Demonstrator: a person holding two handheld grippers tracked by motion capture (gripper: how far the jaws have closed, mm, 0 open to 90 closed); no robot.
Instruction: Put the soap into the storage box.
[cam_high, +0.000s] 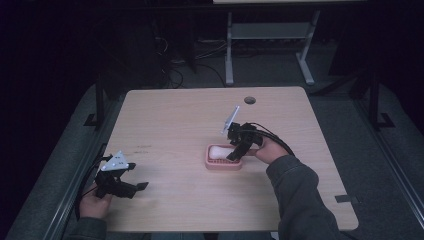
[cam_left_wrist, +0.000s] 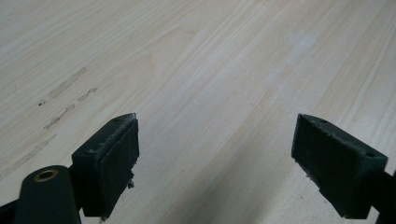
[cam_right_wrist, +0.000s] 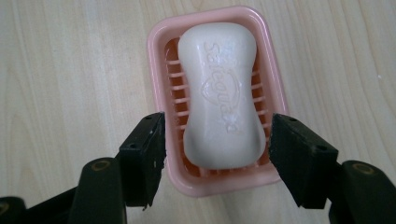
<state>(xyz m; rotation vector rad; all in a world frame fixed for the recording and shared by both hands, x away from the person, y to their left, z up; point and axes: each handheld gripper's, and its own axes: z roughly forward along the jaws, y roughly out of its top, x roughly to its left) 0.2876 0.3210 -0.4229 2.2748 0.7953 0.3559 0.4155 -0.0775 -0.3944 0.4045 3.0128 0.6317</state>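
A white bar of soap (cam_right_wrist: 219, 93) with raised lettering lies in a pink slatted soap dish (cam_right_wrist: 159, 51) on the wooden table. My right gripper (cam_right_wrist: 218, 140) hovers over the near end of the dish, its jaws standing on either side of the soap with a gap at each pad, so it is open. From the high view the dish (cam_high: 223, 166) sits right of the table's centre with the right gripper (cam_high: 235, 155) tilted down onto it. My left gripper (cam_high: 142, 186) rests near the front left corner, open over bare wood (cam_left_wrist: 215, 154).
The light wooden table (cam_high: 175, 125) has a round cable hole (cam_high: 249, 100) near its far edge and faint scuff marks (cam_left_wrist: 65, 84) on the left. Behind the table stands a white desk frame (cam_high: 229, 50) among cables on a dark floor.
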